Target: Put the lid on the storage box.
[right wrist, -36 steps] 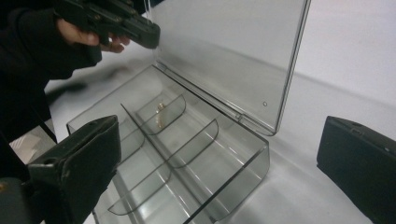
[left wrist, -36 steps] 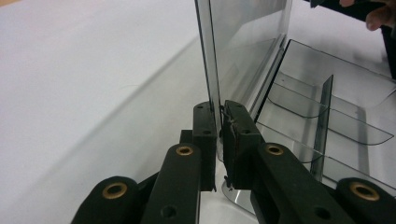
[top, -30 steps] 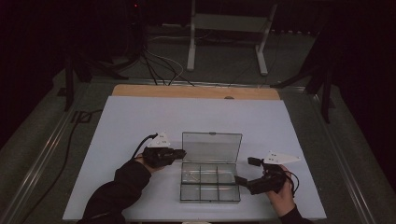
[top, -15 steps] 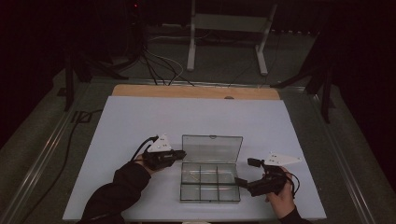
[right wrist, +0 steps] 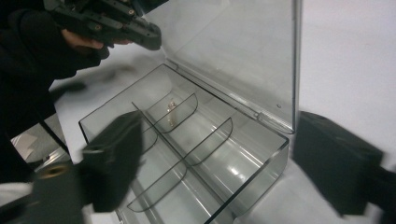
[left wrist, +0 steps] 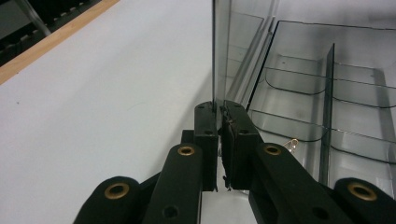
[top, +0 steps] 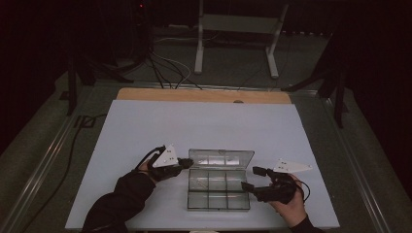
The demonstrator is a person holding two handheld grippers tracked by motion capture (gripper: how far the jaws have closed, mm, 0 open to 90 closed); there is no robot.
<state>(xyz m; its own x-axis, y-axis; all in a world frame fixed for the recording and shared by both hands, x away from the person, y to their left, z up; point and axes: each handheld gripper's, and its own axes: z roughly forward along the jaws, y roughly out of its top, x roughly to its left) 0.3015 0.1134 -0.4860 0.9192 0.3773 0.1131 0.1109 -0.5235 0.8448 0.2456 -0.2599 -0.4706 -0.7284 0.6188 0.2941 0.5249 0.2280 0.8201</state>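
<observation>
Clear plastic compartment box sits near the front edge of the white bench, between the two hands. Its transparent hinged lid stands roughly upright along the far side of the box; the tray is split by dividers into a grid of compartments. A small gold-coloured metal piece lies in one of the compartments in the row next to the hinge, toward the left hand's side; too small to say what it is.

Left tool: jaws shut on the lid's side edge. In the left gripper view the thin clear panel runs straight up out of the slit between the two black jaws, pads on both faces. In the high view it comes in from the box's left and meets the lid's left end; a dark sleeve covers that forearm.

Right tool: jaws have just been closing but stand apart, nothing gripped. In the right gripper view the two black jaws, blurred, straddle the near right corner of the tray: one hangs over the compartments, the other outside the tray's end wall, with a gap to the plastic on both. In the high view it sits just beside the box's right side, with its grey three-cornered plate on top.

Wooden strip runs along the bench's far edge.
</observation>
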